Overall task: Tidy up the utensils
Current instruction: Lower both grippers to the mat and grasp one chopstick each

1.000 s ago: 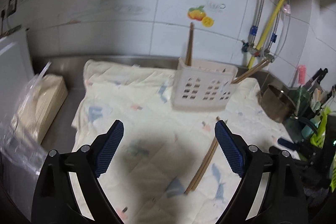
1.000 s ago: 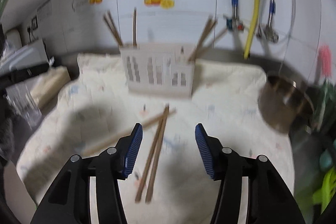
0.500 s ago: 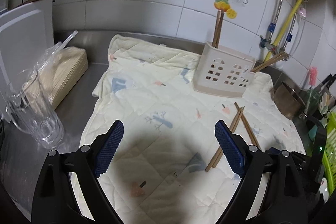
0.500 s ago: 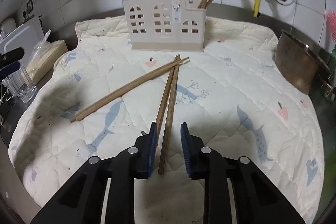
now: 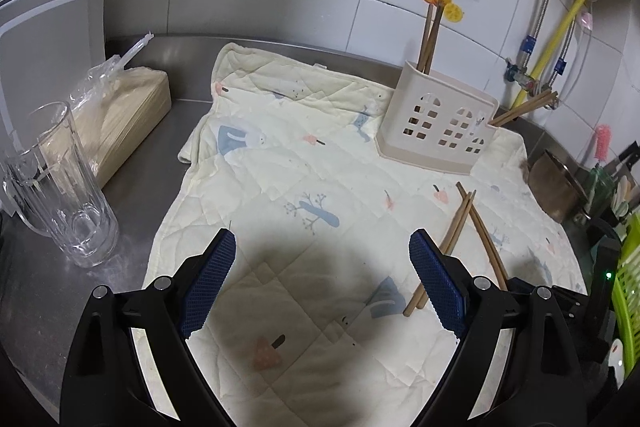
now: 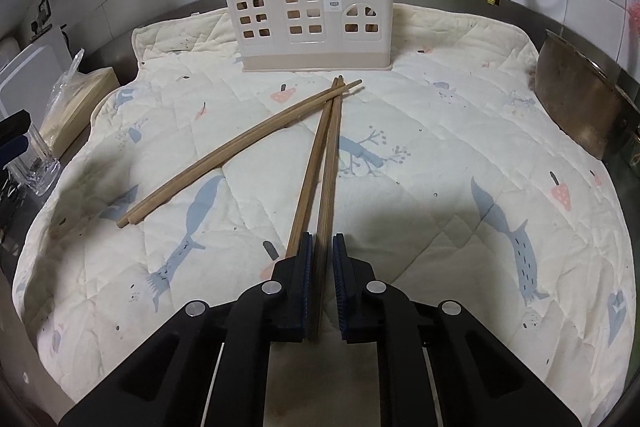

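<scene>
On quilted cloth (image 6: 440, 131), right gripper (image 6: 320, 247) just closing, pads squeezing one chopstick (image 6: 328, 163) (second alongside, outside); left gripper (image 5: 320, 267) wide apart, holding nothing; holder (image 6: 308, 15) behind.

Open quilted mat (image 5: 280, 167) is lying clear mid-tabletop. Utensil holder (image 6: 308, 15) is blocking the back; glass mug (image 5: 68, 187) and metal pot (image 6: 580, 107) are flanking the sides.

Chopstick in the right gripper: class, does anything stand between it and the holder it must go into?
Nothing visible does. The right gripper is shut on one chopstick; only bare quilt lies between it and the holder. A second chopstick lies alongside, and a crossed pair off to the left.
</scene>
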Motion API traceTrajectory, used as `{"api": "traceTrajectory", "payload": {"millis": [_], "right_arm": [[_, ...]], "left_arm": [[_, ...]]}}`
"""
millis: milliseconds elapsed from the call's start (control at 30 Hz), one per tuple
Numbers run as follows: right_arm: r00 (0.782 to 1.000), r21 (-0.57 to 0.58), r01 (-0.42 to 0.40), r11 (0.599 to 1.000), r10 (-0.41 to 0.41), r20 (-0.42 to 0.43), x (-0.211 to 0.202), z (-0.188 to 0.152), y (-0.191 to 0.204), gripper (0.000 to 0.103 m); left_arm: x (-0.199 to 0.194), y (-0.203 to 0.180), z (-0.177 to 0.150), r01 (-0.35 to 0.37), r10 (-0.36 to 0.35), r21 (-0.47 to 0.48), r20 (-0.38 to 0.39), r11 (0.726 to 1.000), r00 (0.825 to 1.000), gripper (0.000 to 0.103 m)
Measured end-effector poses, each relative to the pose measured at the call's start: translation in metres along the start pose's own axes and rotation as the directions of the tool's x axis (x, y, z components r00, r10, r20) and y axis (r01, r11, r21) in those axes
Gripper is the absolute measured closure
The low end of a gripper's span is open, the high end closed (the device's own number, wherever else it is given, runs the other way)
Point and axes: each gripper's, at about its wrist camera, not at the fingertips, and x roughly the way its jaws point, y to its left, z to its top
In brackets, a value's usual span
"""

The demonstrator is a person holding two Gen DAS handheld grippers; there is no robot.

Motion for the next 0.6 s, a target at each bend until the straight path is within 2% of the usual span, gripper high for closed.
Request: {"api": "traceTrajectory", "payload": {"millis": [233,300,367,500,600], "right_arm": [[1.0,-0.009,0.023,1.0,-0.023,-0.002,0.002,0.001,0.002,0.095],[1.0,-0.006,0.022,1.0,-0.022,0.0,0.002,0.0,0.002,0.095],[1.0,0.009,0.021,1.0,-0.021,0.005,0.001,0.0,0.0,0.096],[1.0,0.017,0.024,1.0,-0.024,0.009,-0.002,-0.001,-0.005,0.096],[1.0,0.031,0.019,0.999,-0.019,0.005,-0.003,-0.002,-0.011,0.096]], "left_arm": [[0.01,-0.014,-0.002,0.024,-0.023,0.028,-0.027,0.999,0.999,0.017],[0.016,-0.023,-0.003,0.056,-0.053,0.053,-0.046,0.997,0.998,0.021],[0.023,-0.033,-0.005,0.088,-0.082,0.077,-0.073,0.993,0.994,0.031],[0.04,-0.056,-0.011,0.168,-0.148,0.149,-0.14,0.974,0.979,0.041],[0.062,-0.073,-0.017,0.23,-0.182,0.208,-0.224,0.951,0.957,0.059]]}}
